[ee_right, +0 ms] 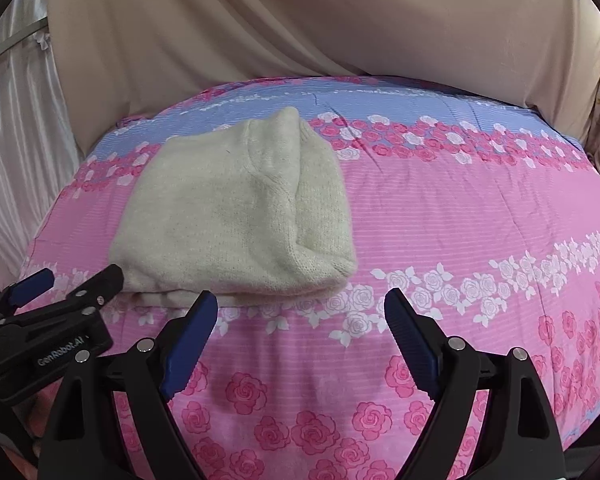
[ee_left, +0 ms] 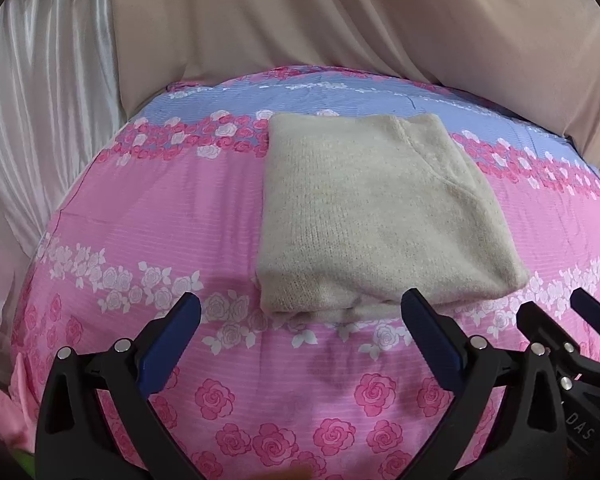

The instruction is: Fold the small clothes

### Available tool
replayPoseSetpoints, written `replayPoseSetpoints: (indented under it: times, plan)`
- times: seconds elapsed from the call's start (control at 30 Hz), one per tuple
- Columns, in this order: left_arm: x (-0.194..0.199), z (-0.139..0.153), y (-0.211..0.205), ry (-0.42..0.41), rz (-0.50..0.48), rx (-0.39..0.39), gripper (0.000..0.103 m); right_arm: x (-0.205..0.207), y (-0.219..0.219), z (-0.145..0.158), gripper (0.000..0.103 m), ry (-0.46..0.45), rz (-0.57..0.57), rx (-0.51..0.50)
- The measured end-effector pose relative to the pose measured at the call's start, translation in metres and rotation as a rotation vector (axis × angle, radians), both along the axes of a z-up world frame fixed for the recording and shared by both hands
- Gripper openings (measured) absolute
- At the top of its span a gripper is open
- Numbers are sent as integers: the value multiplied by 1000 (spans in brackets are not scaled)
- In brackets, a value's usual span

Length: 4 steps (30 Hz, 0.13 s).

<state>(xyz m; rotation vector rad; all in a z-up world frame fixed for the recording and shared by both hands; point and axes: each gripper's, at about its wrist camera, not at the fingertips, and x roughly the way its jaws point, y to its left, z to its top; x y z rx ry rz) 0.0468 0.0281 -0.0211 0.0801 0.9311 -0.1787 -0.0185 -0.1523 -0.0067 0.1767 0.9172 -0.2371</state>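
two tools hang over the bed, both spread wide and pinching nothing: the left tool (ee_left: 300, 312) and the right tool (ee_right: 300, 312). just past their tips lies the cream sweater (ee_left: 376, 216), folded flat on the pink rose bedspread (ee_left: 148, 216). if one more fold is needed, pinch both near corners together and lift evenly.

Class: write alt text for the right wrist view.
A folded cream sweater lies on a pink rose-patterned bedspread, free of both claws. The right claw stands open in front of it, the left claw open beside it.
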Motion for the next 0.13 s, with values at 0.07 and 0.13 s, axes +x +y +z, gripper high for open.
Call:
replayPoseSetpoints:
  times: [0.07,0.13]
  plan:
    - [0,0,1,3,3,5,98,0,1,0,83,-2,0,-8]
    - [1,-2,1,15,4,2,98,0,4,0,83,0,8,-14]
